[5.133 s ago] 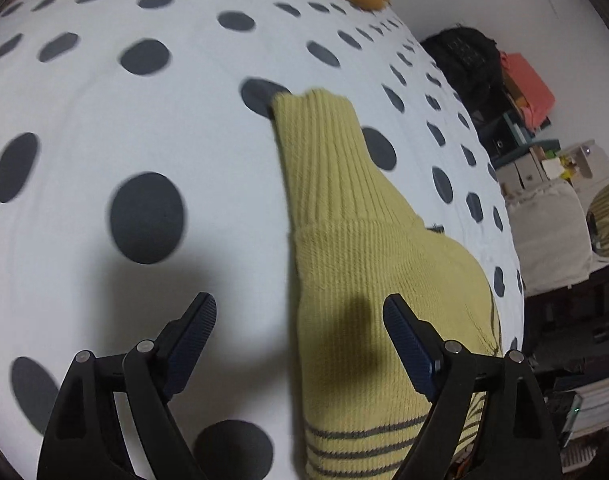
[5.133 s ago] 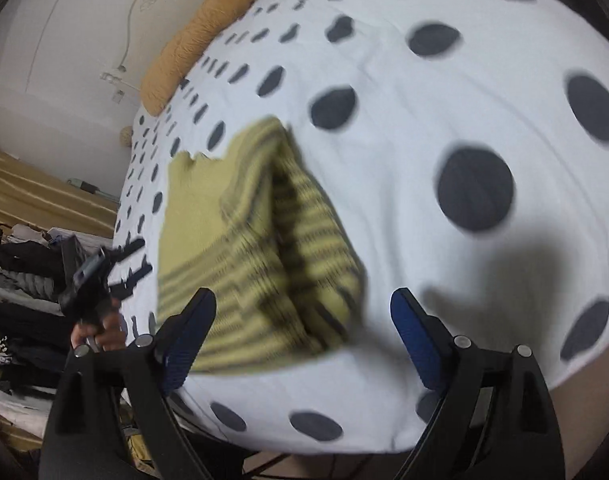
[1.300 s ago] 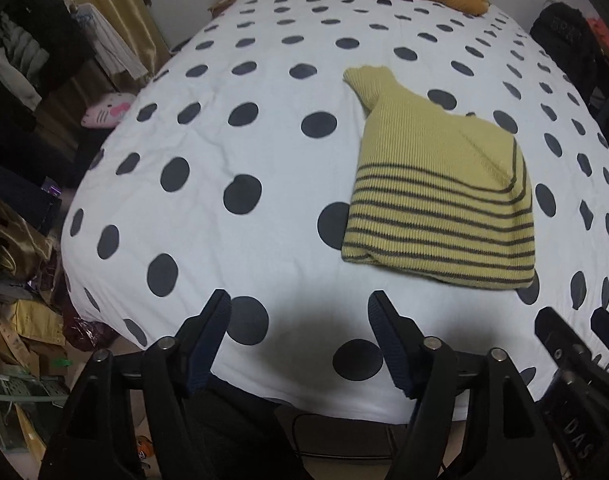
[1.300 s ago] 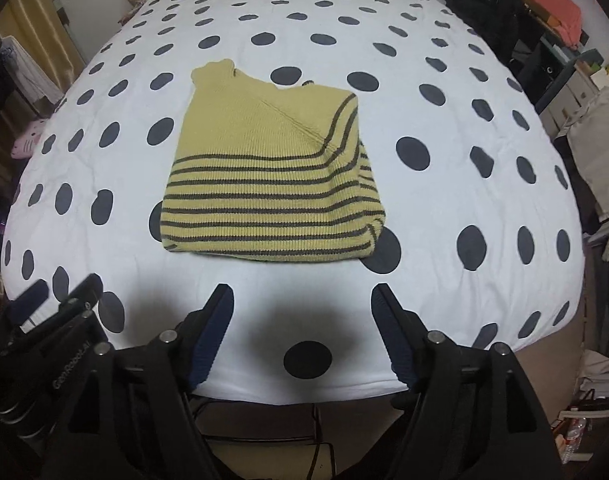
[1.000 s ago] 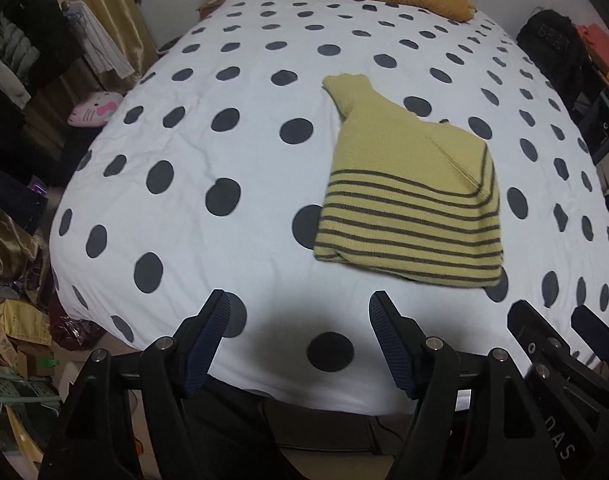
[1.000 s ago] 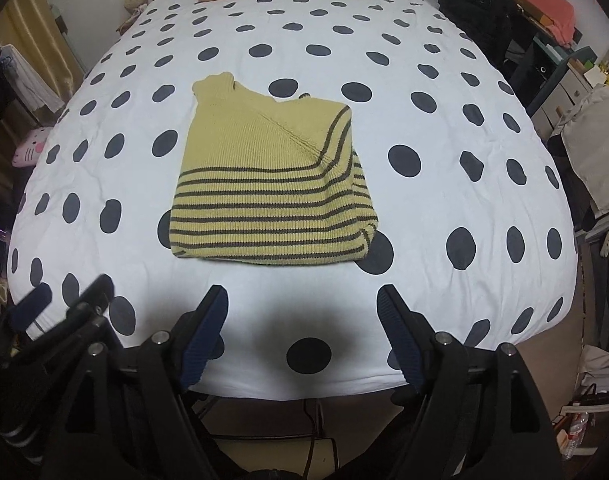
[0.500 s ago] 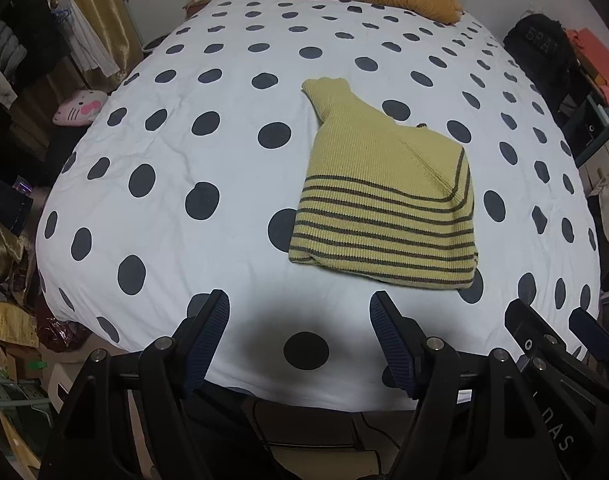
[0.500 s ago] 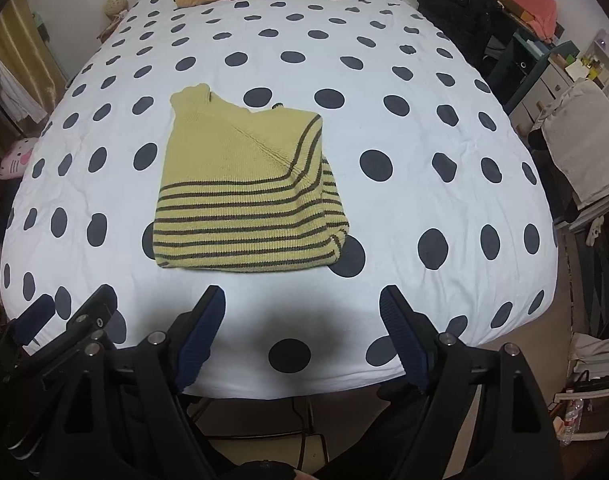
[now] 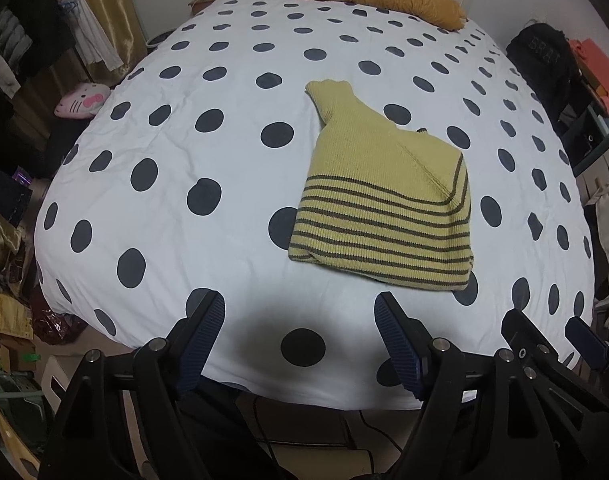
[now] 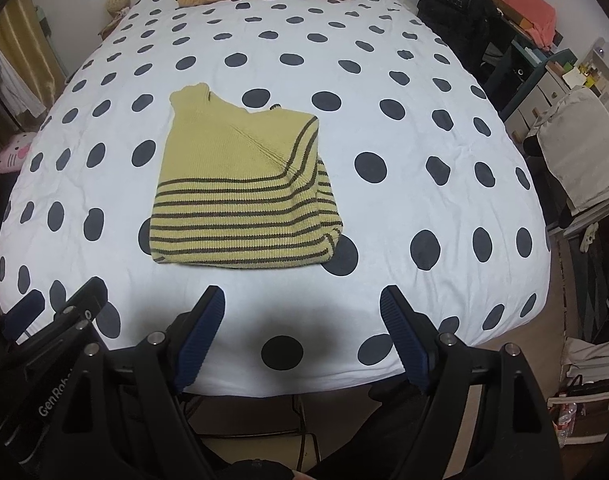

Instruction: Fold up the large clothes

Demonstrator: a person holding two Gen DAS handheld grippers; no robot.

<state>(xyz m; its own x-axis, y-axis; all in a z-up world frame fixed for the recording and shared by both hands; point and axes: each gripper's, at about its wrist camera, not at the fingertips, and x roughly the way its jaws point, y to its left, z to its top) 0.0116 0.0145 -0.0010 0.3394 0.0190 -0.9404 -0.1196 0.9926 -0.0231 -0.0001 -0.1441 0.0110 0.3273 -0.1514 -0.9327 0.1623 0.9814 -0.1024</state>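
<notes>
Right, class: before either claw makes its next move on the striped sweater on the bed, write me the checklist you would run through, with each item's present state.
1. Left claw open and holding nothing: ok.
2. Right claw open and holding nothing: ok.
3. Both claws clear of the striped sweater, at the near edge of the bed: ok.
4. Sweater lies folded in a compact stack on the bed: ok.
5. Edges squared up: not ok; the ribbed part sticks out at the far corner.
6. Layers underneath lie smooth: cannot tell, hidden by the top layer.
</notes>
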